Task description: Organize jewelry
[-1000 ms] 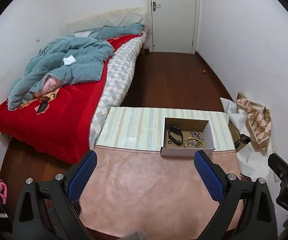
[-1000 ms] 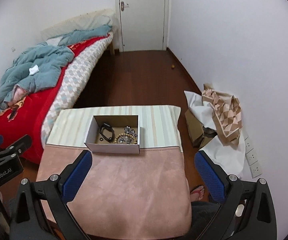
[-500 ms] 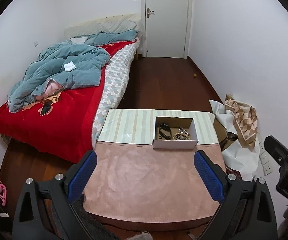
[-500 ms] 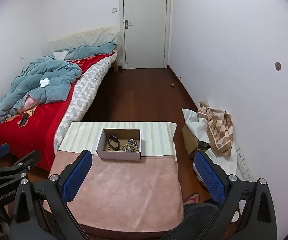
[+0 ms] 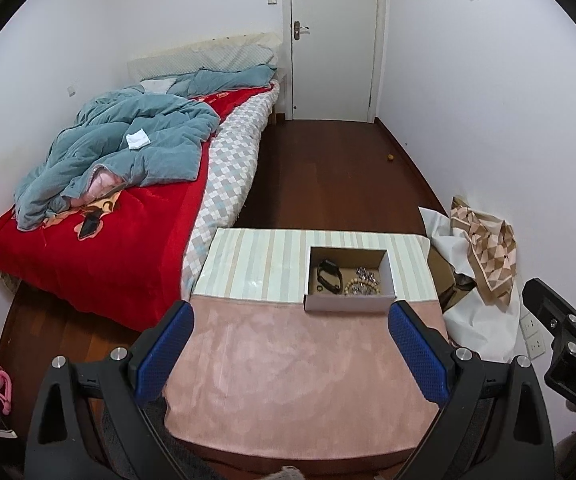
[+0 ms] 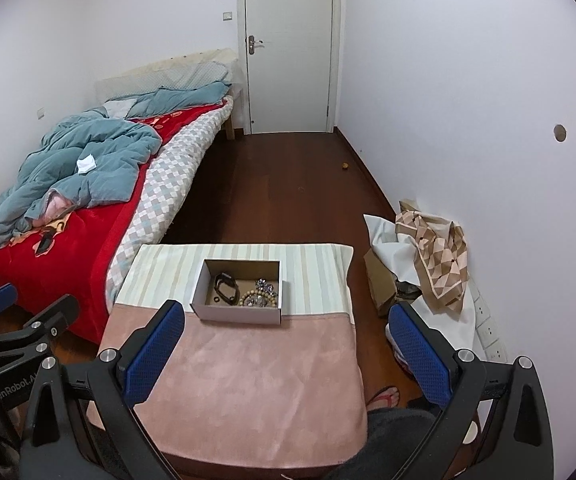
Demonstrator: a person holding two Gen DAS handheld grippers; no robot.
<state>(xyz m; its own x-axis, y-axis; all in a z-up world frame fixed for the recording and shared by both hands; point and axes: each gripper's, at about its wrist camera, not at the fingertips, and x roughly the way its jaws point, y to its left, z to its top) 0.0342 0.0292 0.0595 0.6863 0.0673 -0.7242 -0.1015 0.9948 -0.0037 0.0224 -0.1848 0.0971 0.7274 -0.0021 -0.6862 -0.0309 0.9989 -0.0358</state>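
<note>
Holding both tools high above the desk (image 5: pixel 288 380), you have your left claw (image 5: pixel 290 344) spread wide apart with nothing between its blue pads (image 5: pixel 163 354), filling the bottom of the left wrist view. Your right claw (image 6: pixel 285 344) is likewise wide apart and carries nothing, at the bottom of the right wrist view; its black frame also shows at the lower right edge of the left view. The small white cardboard box (image 5: pixel 348 303) sits in the middle of the left view, on the striped cloth (image 5: pixel 259 264) that covers the far part of the desk, with its near wall right at the seam where the pink cloth (image 6: pixel 255 384) begins. Inside the box you can see a black band (image 5: pixel 330 276) on the left, a tiny dark ring (image 6: pixel 216 300) near it, and on the right a string of tan beads (image 6: pixel 257 298) heaped with some silvery pieces (image 6: pixel 265 286); they touch each other, but how they tangle is too small to tell. Both claws are well apart from the box. In the upper left of each view lies a bed (image 5: pixel 99 256) with a red blanket and a crumpled blue-grey quilt (image 5: pixel 127 152). At the right, by the wall, you have a patterned brown-and-cream bag (image 6: pixel 436 256) on white paper, and a white door (image 6: pixel 290 46) stands shut at the top centre.
</note>
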